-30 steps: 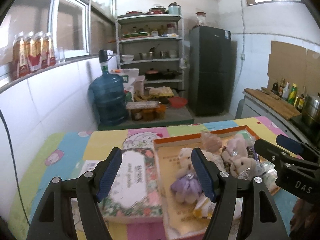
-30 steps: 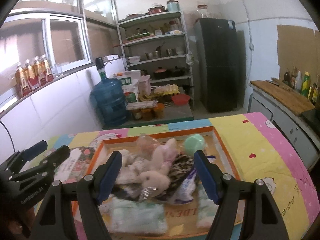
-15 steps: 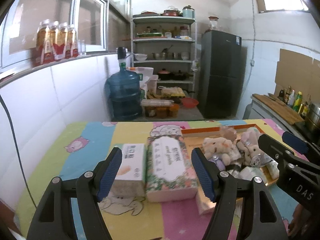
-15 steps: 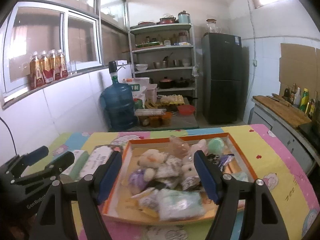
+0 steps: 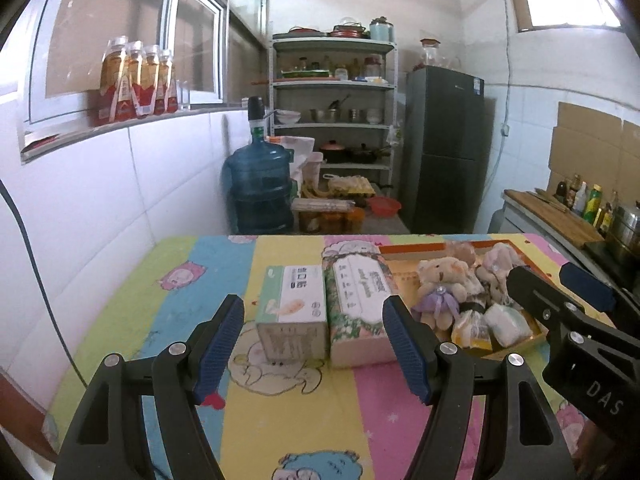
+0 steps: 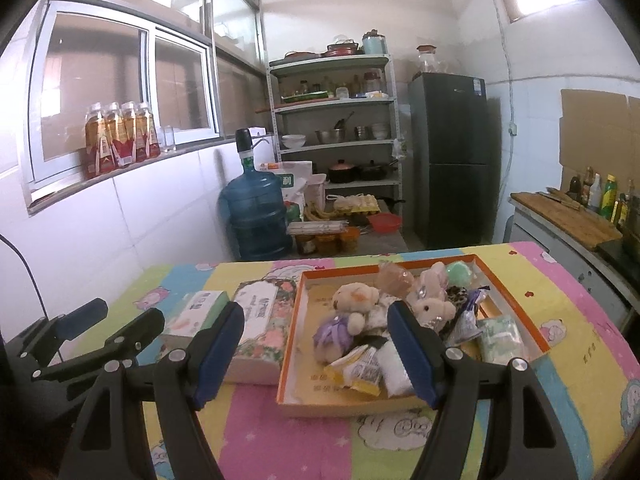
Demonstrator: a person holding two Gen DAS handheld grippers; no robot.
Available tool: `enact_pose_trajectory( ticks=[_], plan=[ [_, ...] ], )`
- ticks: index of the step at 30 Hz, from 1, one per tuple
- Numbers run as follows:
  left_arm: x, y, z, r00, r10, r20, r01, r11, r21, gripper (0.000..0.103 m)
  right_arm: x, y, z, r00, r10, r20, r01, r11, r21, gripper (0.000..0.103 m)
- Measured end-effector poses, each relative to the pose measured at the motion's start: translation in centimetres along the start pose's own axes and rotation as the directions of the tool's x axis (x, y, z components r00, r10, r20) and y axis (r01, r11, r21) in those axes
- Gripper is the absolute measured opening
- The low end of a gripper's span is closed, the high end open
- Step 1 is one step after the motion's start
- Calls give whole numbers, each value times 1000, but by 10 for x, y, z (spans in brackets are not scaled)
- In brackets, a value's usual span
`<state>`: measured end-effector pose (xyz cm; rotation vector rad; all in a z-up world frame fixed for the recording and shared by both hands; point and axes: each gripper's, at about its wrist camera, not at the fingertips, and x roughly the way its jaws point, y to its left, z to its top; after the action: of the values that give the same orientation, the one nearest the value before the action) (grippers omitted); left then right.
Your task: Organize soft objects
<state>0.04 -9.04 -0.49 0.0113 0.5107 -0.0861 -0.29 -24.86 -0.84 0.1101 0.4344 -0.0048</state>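
Lying heaped in the orange-rimmed tray (image 6: 291, 336) on the right half of the table are the soft things: a cream teddy bear in a purple dress (image 6: 347, 312), sprawled with its head toward the far wall and its feet toward me, a pink plush bunny (image 6: 431, 309) beside it, a green ball (image 6: 460, 273) at the tray's far end, and several small packets (image 6: 499, 339) near the front edge. The tray's long axis runs away from me toward the shelves. Just left of it, touching its side, sits a floral tissue box (image 5: 362, 298), and against that a white-and-green tissue box (image 5: 291, 306), both lengthwise the same way. The left gripper (image 5: 314, 346) hangs over the cartoon tablecloth (image 5: 192, 304) before the two boxes, jaws spread wide and empty. The right gripper (image 6: 316, 354) hovers before the tray, equally wide, holding nothing. Behind stand a blue water jug (image 5: 259, 188), metal shelves (image 5: 332, 120) and a dark fridge (image 5: 444, 152).
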Motion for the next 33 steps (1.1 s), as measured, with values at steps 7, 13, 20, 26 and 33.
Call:
enact_pose_trajectory(
  ticks=[7,13,20,26,33],
  plan=[
    [-20,3,-9,1000,-9,6,9,1000,-7,74,-18,6,-5,1000,-7,8,7,1000,-7,74],
    [-36,4,-10,1000,-10,19,11,1000,-11,74,-37,8,-8,1000,-8,25,9,1000,-8,74],
    [-54,5,-13,999,1,40,-1,1000,-13,74,-55,12,-9,999,-3,47,4,1000,-19,74],
    [-66,6,-16,999,4,47,-3,1000,-22,74,-67,15,-10,998,1,64,1,1000,-24,74],
    [-73,5,-17,999,-6,46,7,999,-34,74,-79,16,-10,997,6,81,-3,1000,-30,74]
  ],
)
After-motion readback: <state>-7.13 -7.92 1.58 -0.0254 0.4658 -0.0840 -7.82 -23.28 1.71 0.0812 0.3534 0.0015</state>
